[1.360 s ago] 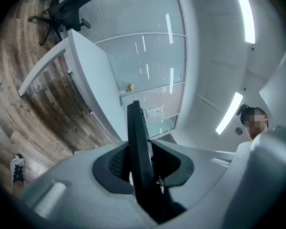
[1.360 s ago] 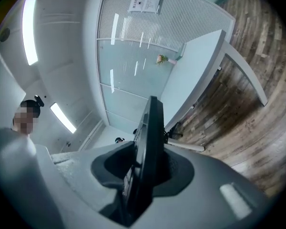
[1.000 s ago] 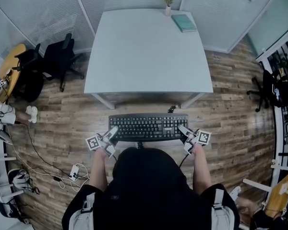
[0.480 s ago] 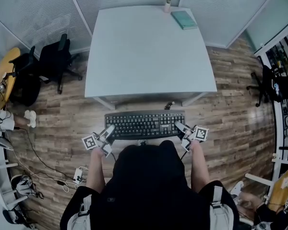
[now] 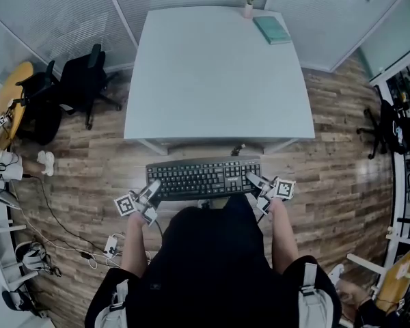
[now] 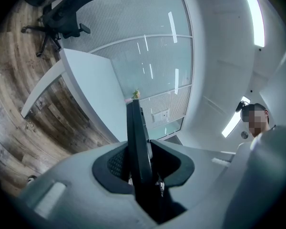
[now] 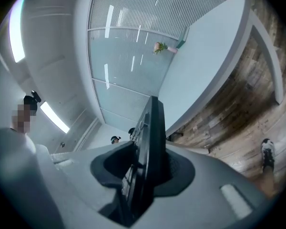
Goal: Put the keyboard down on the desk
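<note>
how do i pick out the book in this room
Find the big pale desk in the middle of the room. At its far right corner, beside a small vase of pink flowers, lies the book. It is flat and teal, while the vase stands upright and white.

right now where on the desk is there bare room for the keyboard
Most of the desk is bare: near edge, middle and left side. Only the far right corner is taken, by the vase of flowers and the book. The keyboard is just short of the near edge.
</note>
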`<state>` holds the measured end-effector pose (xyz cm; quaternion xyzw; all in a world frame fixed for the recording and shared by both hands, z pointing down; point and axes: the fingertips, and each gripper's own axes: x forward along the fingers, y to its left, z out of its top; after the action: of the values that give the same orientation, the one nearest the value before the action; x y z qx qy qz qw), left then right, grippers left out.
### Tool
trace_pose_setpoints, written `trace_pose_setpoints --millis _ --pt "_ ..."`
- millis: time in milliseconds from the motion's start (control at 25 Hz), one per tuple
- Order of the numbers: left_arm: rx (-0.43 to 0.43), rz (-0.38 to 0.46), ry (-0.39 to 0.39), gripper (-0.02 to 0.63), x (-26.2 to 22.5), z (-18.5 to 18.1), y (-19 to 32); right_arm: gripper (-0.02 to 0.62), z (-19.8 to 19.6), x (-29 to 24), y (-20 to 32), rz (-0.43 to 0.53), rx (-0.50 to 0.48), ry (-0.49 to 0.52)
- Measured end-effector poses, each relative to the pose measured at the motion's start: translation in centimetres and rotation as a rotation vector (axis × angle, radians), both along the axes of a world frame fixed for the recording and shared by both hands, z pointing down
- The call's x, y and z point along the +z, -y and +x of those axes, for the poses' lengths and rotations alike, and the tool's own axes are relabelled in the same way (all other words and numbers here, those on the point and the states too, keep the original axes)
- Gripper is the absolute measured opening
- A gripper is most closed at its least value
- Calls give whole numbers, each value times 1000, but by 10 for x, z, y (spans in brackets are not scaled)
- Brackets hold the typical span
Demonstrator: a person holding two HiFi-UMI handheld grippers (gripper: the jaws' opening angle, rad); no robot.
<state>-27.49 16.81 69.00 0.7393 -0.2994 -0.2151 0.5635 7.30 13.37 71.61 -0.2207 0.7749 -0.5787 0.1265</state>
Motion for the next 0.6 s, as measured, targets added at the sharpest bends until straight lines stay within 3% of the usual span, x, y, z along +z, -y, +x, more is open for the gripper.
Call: trace_pose_setpoints --millis 600 --pt "-71 13 -7 103 -11 65 87 129 60 -7 108 -2 -58 6"
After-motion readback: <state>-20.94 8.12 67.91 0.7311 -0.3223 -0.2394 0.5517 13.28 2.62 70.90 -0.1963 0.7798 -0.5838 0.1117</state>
